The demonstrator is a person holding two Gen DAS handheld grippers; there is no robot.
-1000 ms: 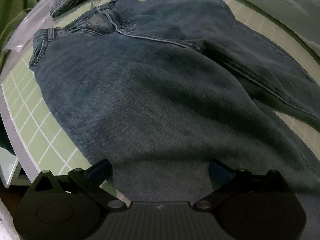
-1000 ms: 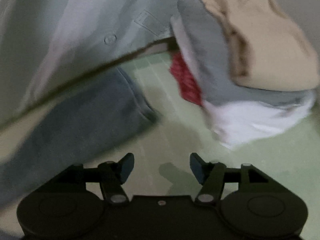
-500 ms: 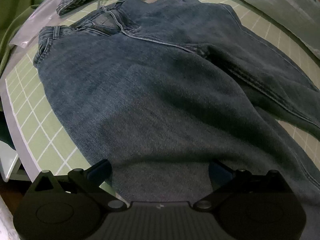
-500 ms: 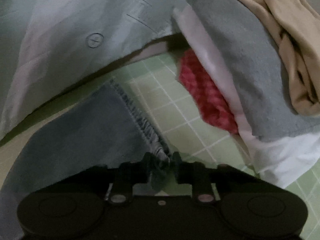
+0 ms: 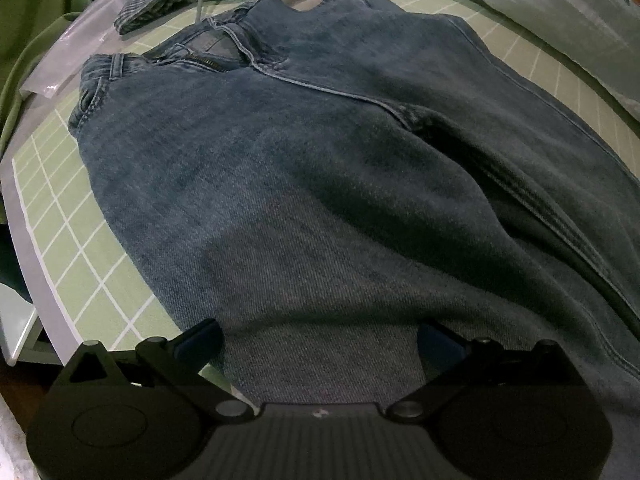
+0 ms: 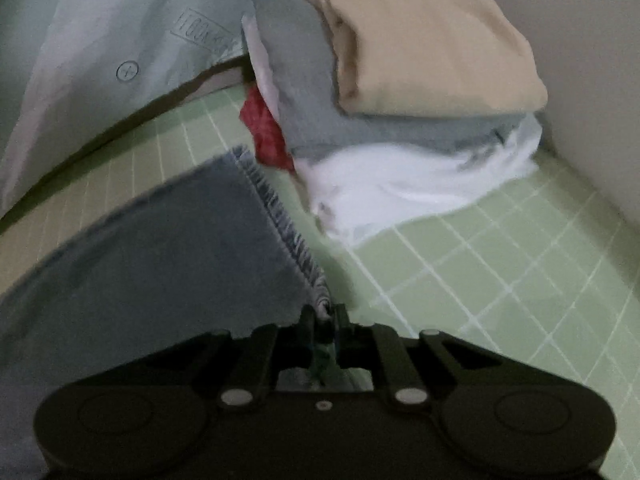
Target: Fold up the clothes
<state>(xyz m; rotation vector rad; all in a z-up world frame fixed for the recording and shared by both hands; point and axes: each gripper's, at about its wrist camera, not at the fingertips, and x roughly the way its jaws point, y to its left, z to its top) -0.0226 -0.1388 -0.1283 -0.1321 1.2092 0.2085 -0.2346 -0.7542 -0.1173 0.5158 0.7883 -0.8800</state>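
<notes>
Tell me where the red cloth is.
In the right wrist view, the red cloth pokes out low on the left of the folded stack, just beyond the jeans hem.

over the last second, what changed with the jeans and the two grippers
The right gripper, open above the mat a second ago, closed on the jeans hem and now holds its corner. The left gripper stayed open over the jeans, its view drawing back slightly. The folded stack stayed put.
</notes>
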